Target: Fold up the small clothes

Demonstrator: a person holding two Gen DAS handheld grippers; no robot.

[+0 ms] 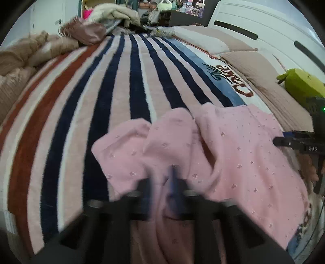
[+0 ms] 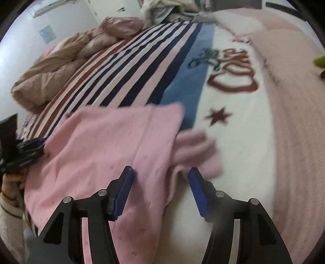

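Observation:
A small pink garment [image 1: 233,146] with tiny dots lies rumpled on the striped blanket [image 1: 121,91]. In the left wrist view my left gripper [image 1: 172,182] is blurred at the bottom, shut on a raised fold of the pink cloth. My right gripper [image 1: 292,142] shows at that view's right edge. In the right wrist view the right gripper [image 2: 161,182] stands open above the pink garment [image 2: 113,138]. Its blue pads [image 2: 126,190] straddle the garment's right edge without pressing on it. The left gripper [image 2: 30,150] and a hand [image 2: 12,180] are at the garment's left side.
A beige quilt [image 1: 24,54] is heaped at the blanket's left. A pile of clothes [image 1: 113,14] lies at the far end. A green plush toy [image 1: 300,83] rests on pink bedding on the right, below a white headboard [image 1: 264,26].

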